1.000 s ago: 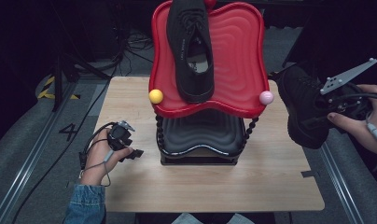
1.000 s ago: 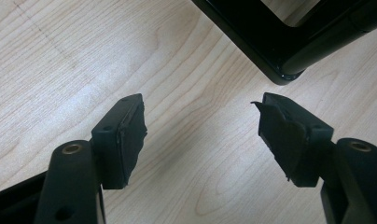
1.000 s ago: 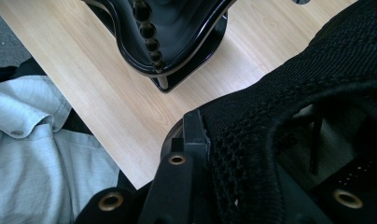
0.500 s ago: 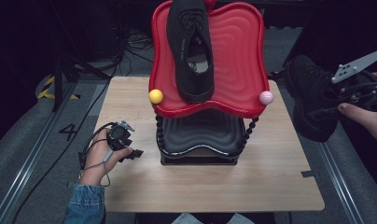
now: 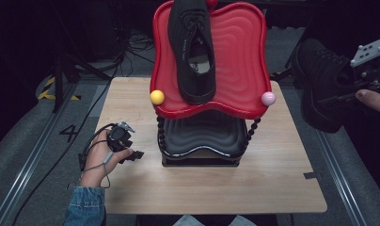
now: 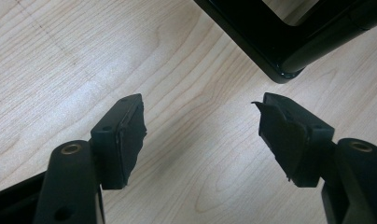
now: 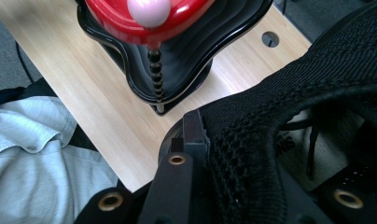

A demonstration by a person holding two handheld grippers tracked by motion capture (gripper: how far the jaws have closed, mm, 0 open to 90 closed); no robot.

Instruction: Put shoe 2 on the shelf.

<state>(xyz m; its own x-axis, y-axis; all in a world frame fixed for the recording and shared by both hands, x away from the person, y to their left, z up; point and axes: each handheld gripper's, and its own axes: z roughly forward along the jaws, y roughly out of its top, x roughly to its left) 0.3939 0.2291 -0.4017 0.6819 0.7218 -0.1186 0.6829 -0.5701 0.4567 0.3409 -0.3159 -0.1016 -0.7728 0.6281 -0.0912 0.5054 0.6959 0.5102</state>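
Right tongs (image 5: 341, 96) pinching black shoe (image 5: 320, 84) by collar, one jaw outside, other inside opening; shoe hangs in air off surface's (image 5: 216, 188) right edge, toe pointing down. Left of these tongs: red tray (image 5: 240, 56) on black stand (image 5: 202, 136), second black shoe (image 5: 192, 47) lying on it, pink ball (image 5: 268, 98) at nearest corner. Left tongs (image 5: 131, 154) spread wide, nothing between, low over bare surface, stand's corner (image 6: 282, 70) just ahead.

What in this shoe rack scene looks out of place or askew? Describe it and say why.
One black shoe lies on the red top tray with an open space beside it. Its partner, the second black shoe, hangs in the air off the table's right edge, clamped at its collar by the right gripper. Nothing looks damaged.
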